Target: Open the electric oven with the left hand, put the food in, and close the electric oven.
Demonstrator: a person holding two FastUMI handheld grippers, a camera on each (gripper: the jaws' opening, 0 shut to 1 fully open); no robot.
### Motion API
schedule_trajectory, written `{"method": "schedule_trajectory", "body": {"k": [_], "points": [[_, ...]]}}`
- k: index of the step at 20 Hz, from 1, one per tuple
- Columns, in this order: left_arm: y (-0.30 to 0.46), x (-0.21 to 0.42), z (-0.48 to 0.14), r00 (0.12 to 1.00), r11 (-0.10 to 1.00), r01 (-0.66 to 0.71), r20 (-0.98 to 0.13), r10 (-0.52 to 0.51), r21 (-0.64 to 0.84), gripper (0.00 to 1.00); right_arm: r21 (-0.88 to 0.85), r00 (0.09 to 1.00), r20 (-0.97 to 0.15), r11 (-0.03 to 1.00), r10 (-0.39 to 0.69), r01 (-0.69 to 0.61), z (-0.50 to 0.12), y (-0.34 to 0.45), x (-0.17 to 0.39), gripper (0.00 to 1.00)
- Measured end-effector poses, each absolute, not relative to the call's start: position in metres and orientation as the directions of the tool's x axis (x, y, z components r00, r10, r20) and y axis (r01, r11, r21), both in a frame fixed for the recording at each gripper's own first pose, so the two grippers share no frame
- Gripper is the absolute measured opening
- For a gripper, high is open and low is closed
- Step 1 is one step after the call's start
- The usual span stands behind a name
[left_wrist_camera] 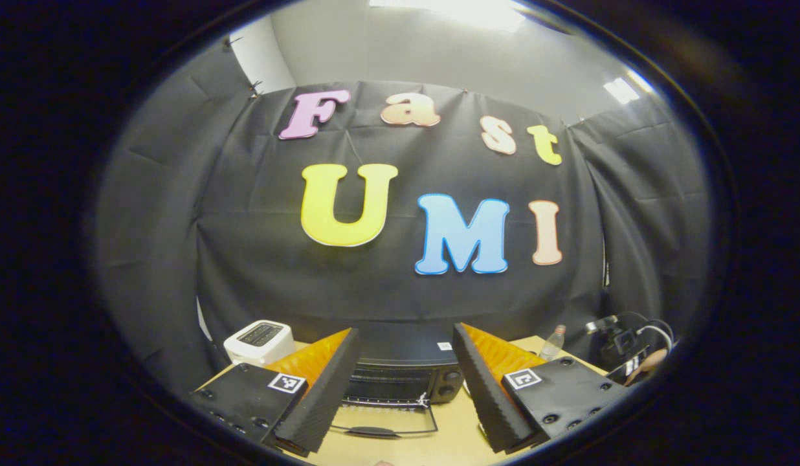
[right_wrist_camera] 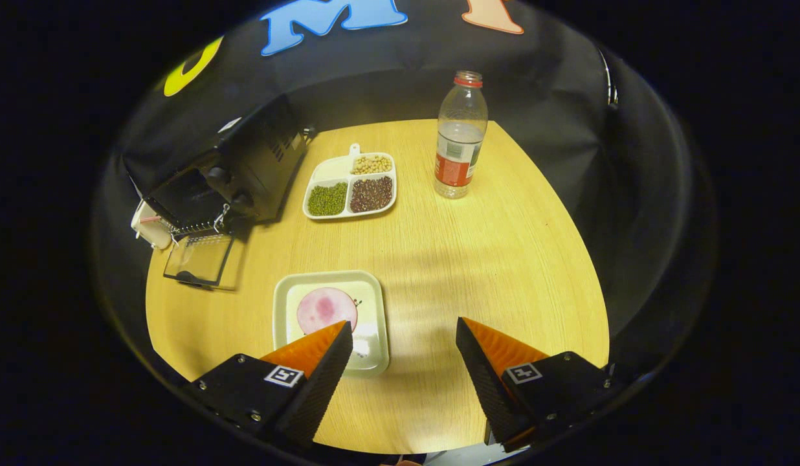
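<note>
1. Nearest to you: your right gripper (right_wrist_camera: 403,343) hangs above the wooden table (right_wrist_camera: 503,259), jaws spread wide and holding nothing. Your left gripper (left_wrist_camera: 405,362) is likewise spread and empty, raised and facing the oven.
2. Just beyond the right gripper's near finger: a pale square plate (right_wrist_camera: 329,320) carrying the food (right_wrist_camera: 327,309), a round pinkish slice lying flat. Judged thin, soft and light, it would likely tear or slip if pinched on its face. The stiff, glossy plate rim is the safer hold; grip it firmly and keep it level.
3. Middle distance, left side of the table: the electric oven (right_wrist_camera: 244,171) stands with its glass door (right_wrist_camera: 199,259) already dropped flat onto the table, handle at the outer edge. The wire rack (left_wrist_camera: 380,391) inside is visible in the left gripper view.
4. Farther off: a divided tray (right_wrist_camera: 350,188) of beans just beside the oven, and a plastic bottle (right_wrist_camera: 460,136) well apart to its right.
5. Farthest: a white appliance (left_wrist_camera: 259,341) beside the oven, against the booth wall.
</note>
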State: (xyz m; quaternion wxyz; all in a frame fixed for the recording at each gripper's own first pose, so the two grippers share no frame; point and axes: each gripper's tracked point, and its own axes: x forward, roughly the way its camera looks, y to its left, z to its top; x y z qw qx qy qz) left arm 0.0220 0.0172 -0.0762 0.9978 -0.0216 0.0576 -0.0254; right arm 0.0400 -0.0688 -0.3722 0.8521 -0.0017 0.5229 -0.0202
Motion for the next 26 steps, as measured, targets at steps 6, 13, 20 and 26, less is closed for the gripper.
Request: {"method": "schedule_trajectory", "body": {"k": [6, 13, 20, 26], "points": [[-0.012, -0.003, -0.087, 0.984, 0.995, 0.092, -0.154, -0.086, 0.034, 1.0, -0.055, 0.369, -0.928, 0.998, -0.044, -0.019, -0.415, -0.065, 0.05, 0.98], [-0.003, -0.006, -0.097, 0.982, 0.999, 0.046, -0.183, -0.04, 0.028, 0.92, -0.064, 0.275, -0.96, 0.996, -0.045, -0.058, -0.436, -0.058, 0.042, 0.89], [0.014, -0.006, -0.104, 0.981, 1.0, -0.002, -0.192, 0.005, 0.017, 1.0, -0.013, 0.232, -0.973, 0.998, 0.003, -0.069, -0.433, -0.049, 0.047, 0.24], [0.016, -0.01, -0.101, 0.979, 0.998, -0.058, -0.198, 0.058, 0.003, 1.0, 0.254, 0.203, -0.954, 0.956, 0.221, 0.15, -0.442, -0.047, 0.041, 0.01]]}}
